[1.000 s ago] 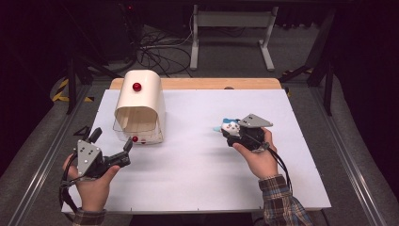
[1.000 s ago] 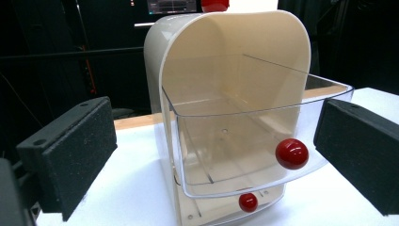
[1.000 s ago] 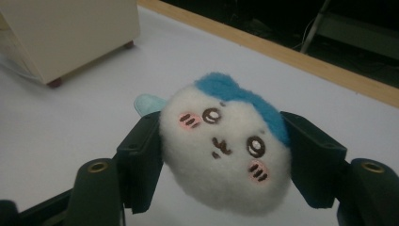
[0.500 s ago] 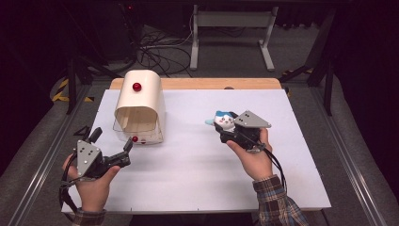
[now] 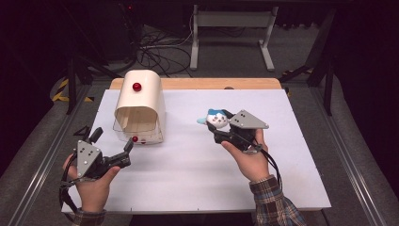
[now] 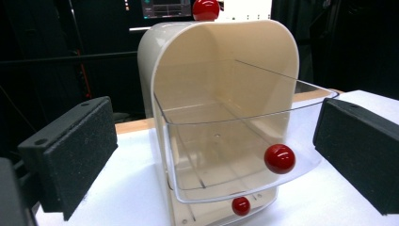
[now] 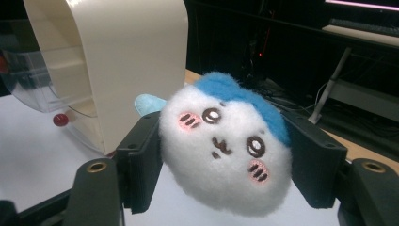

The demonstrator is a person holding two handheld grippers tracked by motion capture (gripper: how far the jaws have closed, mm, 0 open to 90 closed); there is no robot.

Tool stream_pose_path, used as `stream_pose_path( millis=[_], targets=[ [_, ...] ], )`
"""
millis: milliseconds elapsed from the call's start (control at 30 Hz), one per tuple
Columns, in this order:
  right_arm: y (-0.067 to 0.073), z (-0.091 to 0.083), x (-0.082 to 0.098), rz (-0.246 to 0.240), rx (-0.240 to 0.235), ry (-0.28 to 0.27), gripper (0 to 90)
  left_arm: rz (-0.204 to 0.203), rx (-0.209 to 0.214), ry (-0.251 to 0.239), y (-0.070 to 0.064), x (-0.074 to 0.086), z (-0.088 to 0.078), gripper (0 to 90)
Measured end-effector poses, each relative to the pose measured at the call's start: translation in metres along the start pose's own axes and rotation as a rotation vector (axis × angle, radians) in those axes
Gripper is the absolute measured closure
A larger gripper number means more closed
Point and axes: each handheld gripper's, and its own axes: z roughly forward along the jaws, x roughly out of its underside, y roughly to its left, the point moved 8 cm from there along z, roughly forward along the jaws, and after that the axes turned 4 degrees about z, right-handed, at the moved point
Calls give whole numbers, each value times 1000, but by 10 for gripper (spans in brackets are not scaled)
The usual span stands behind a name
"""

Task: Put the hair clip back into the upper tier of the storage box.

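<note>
Bright overhead light on the white table point(image 5: 197, 183), dark surroundings, soft shadows, slight blur.

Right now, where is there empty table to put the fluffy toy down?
The white table is bare between the left gripper and right gripper, which holds the plush toy. It is crowded around the cream box.

left hand-held gripper point(image 5: 112, 151): black, grey three-cornered plate, cable | right hand-held gripper point(image 5: 217, 127): same | right sleeve point(image 5: 275, 203): plaid
</note>
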Motion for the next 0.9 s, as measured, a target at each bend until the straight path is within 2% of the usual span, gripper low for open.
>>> stream_pose_path(
  millis=[167, 500, 900],
  targets=[
    [7, -1, -9, -4, -10, -35, 354, 3, 3, 2, -1, 0, 0, 6],
    [23, 0, -22, -15, -52, -71, 354, 2, 2, -2, -1, 0, 0, 2],
    [39, 2, -35, -37, -75, -124, 353, -4, 3, -5, -1, -1, 0, 3]
  ],
)
